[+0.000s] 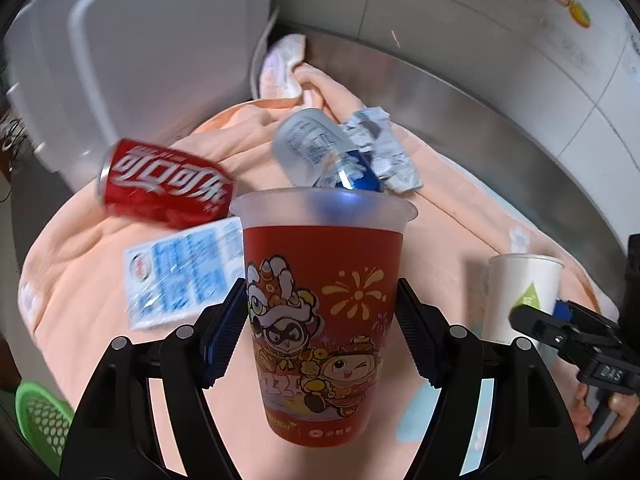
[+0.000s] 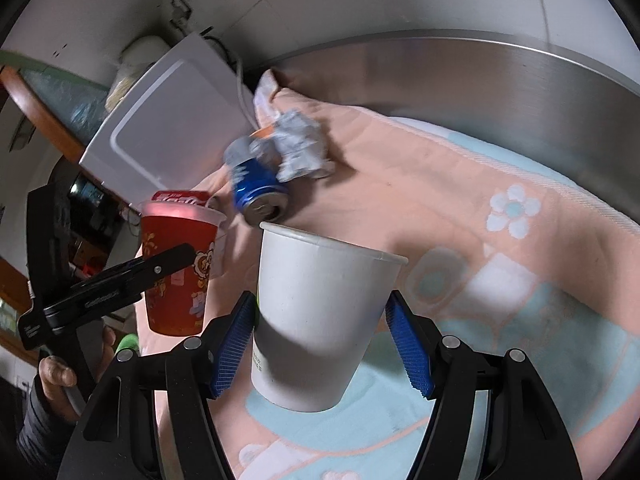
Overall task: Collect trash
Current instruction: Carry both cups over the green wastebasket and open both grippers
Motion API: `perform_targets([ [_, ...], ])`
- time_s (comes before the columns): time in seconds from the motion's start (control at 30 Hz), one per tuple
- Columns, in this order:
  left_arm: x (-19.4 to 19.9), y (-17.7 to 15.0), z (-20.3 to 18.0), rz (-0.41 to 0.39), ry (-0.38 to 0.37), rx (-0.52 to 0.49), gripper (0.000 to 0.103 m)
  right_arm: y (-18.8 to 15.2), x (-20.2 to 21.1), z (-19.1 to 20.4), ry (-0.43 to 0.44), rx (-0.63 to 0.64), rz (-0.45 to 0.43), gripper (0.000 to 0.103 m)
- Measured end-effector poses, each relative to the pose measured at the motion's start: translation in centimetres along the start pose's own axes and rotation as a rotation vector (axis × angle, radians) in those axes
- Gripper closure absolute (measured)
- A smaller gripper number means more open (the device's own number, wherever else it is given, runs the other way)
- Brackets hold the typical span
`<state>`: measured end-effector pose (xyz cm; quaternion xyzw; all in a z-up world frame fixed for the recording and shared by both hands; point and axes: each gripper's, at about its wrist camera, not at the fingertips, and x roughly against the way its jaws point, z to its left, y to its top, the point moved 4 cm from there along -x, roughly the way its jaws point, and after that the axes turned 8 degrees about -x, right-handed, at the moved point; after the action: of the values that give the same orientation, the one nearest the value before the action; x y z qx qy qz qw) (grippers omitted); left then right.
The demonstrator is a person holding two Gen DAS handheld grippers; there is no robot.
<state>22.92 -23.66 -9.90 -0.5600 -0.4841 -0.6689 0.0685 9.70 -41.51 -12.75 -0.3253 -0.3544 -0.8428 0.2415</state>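
Two grippers, each clamped on a cup above a peach blanket [image 1: 100, 264]. Left gripper [image 1: 320, 328]: blue-ribbed pads [image 1: 226, 332] pressed against both sides of a red cup [image 1: 324, 320] with cartoon print and a frosted rim, held upright and lifted off the cloth. Right gripper [image 2: 322, 344]: pads [image 2: 236, 344] closed on a white cup [image 2: 316, 320], open mouth up, slightly tilted, its base just above a pale blue patch of the blanket. Seen from the left wrist, white cup [image 1: 524, 296] off to the right, held in the other tool's black fingers; seen from the right wrist, red cup [image 2: 180, 268] off to the left.

Still lying on the blanket beyond the cups: a red cola can [image 1: 164, 184] on its side to the left, a blue-and-white flat packet [image 1: 180, 272] just below it, a blue can [image 1: 324, 156] on its side in the middle, and crumpled paper [image 1: 384, 152] touching the blue can's far right side. Same blue can [image 2: 256, 184] and paper [image 2: 300, 148] beyond the white cup's rim.

Farther back: a white appliance [image 1: 140, 60] at left, a steel surface [image 1: 460, 96] past the blanket, tiled wall behind. Green basket [image 1: 40, 416] at lower left edge.
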Motion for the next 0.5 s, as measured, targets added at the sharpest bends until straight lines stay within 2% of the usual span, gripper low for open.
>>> perform_targets([
  [0.3, 6.1, -4.6, 4.0, -0.062, 0.042, 0.101, 0.032, -2.4, -0.3, 4.5, 0.053, 0.101, 0.036, 0.039],
  [0.5, 10.9, -9.2, 8.4, -0.101, 0.137, 0.212, 0.032, -4.3, -0.9, 8.6, 0.103, 0.184, 0.074, 0.039],
])
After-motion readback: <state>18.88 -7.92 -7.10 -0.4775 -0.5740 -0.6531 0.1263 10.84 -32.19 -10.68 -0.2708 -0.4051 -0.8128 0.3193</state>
